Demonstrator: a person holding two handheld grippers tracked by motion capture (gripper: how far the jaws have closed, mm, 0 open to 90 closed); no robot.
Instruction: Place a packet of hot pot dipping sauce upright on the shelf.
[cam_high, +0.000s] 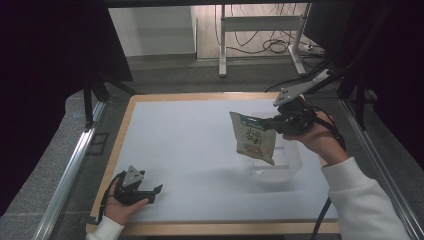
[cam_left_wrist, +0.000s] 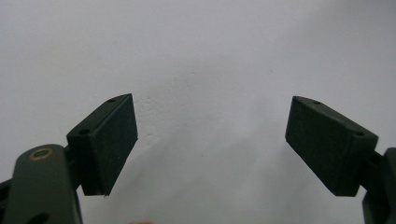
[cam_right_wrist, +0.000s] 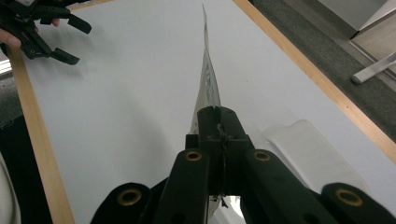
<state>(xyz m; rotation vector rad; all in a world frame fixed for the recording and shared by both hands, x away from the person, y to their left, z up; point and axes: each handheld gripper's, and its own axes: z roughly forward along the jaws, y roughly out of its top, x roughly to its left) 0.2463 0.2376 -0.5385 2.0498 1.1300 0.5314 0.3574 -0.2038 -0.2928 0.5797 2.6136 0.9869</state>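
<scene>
The right tool (cam_high: 274, 121) is clenched on the top corner of a flat, printed green-and-cream foil snack packet (cam_high: 255, 138), which hangs in the air above a clear, shallow plastic container (cam_high: 292, 162) at about four o'clock on the white tabletop (cam_high: 190, 145). In the right gripper view the packet (cam_right_wrist: 208, 84) shows edge-on, thin as a blade and slightly bowed, so it looks light, soft and crinkly, probably slick too. A pinch on the sealed top edge seems the safest hold; squeezing the middle could crush the contents. Over at eight o'clock the left tool (cam_high: 150, 192) rests on the tabletop, its jaws spread wide and holding nothing, its pads (cam_left_wrist: 112, 140) well apart.
</scene>
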